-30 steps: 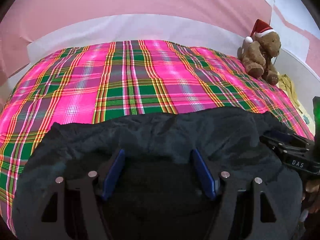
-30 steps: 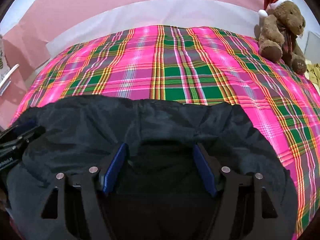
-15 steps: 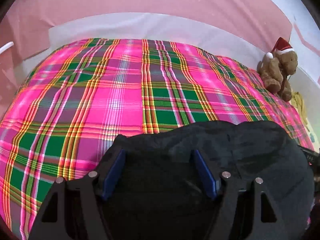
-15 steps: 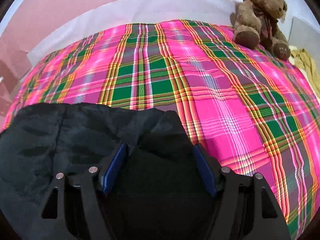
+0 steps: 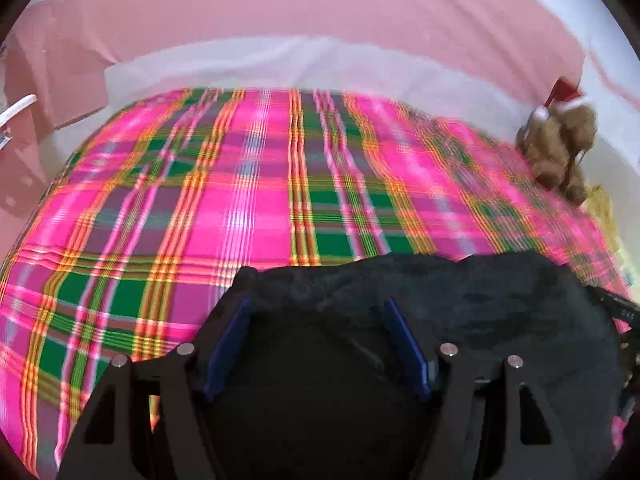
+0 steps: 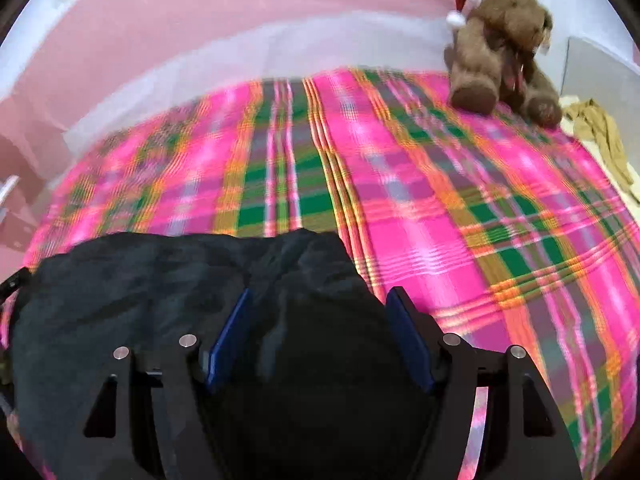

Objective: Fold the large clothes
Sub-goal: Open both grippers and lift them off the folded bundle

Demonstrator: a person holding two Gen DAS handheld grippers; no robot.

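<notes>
Drawn narrower across pink-green plaid bedspread [image 5: 248, 208]: bulky black padded garment [image 5: 460, 312], both grippers [image 5: 320, 344] [image 6: 320, 340] spread wide around bunched cloth; pinch unclear; fold could slip, sag unevenly.

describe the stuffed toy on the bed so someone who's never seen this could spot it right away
Start at the bright pink-and-green plaid bedspread that covers the bed. Follow it to its far right corner, by the wall. There sits a brown plush bear in a red-and-white Santa hat, the only furry, upright thing, unlike the flat black garment near the camera.
</notes>
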